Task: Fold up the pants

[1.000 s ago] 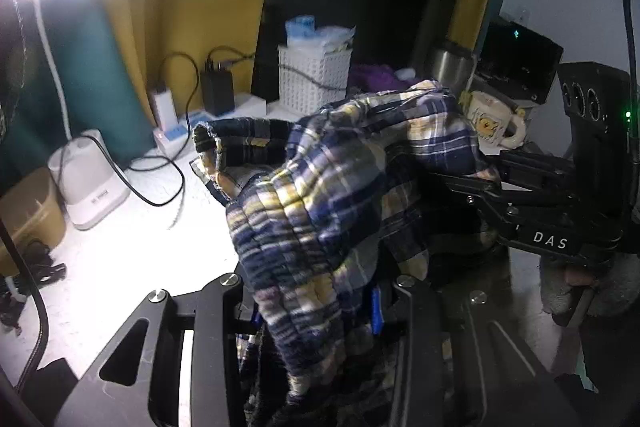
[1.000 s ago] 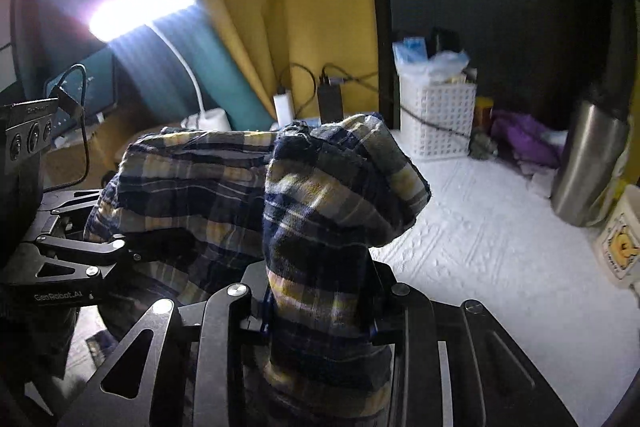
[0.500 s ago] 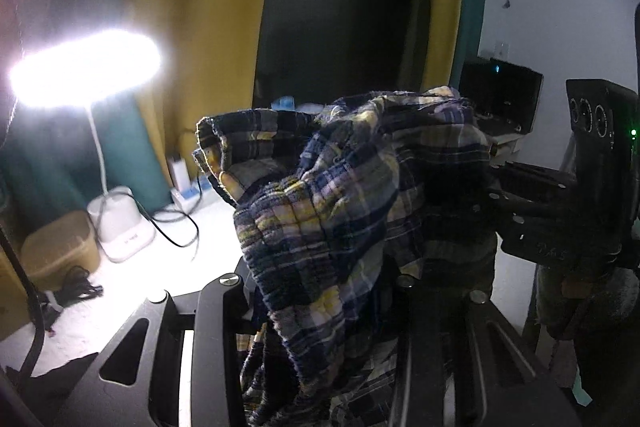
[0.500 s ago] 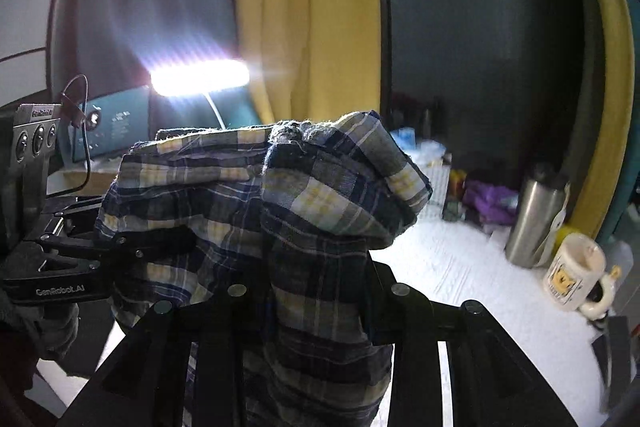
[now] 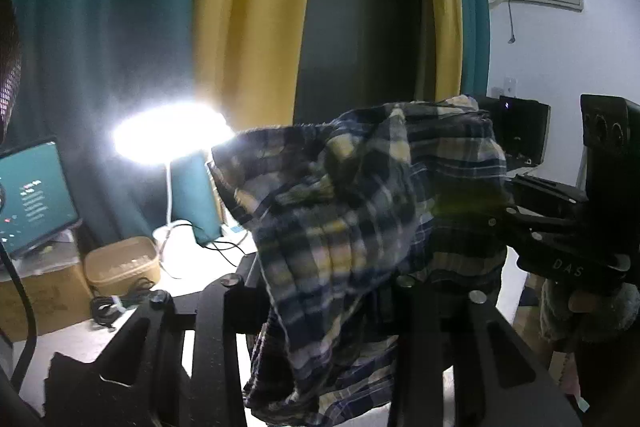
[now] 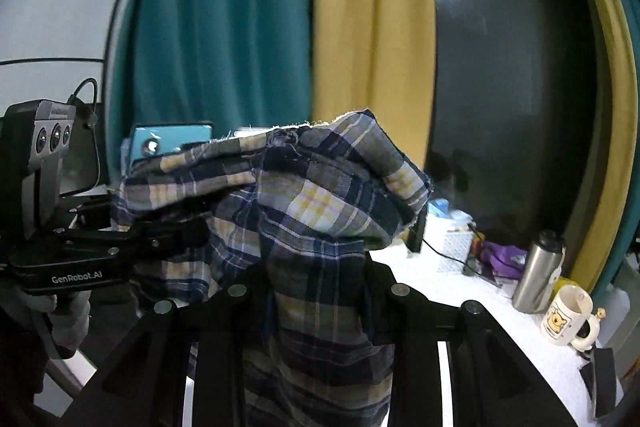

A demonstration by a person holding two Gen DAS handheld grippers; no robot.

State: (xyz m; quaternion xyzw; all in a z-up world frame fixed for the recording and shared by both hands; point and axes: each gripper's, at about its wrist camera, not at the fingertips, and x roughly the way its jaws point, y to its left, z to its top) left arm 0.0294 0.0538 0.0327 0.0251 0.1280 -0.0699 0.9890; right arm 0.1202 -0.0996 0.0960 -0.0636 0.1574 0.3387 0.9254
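Plaid pants (image 5: 360,227) bunched, held above worktop (image 6: 460,291). Left gripper (image 5: 320,307) jaws closing on cloth; right gripper (image 6: 316,291) jaws clamp cloth. Risk: dangling bunch snags mug (image 6: 566,315) on worktop.

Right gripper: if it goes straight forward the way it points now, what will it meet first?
The plaid pants bunched between its own fingers fill the line ahead of the right gripper. Beyond them hangs the yellow curtain, though how far off is unclear.
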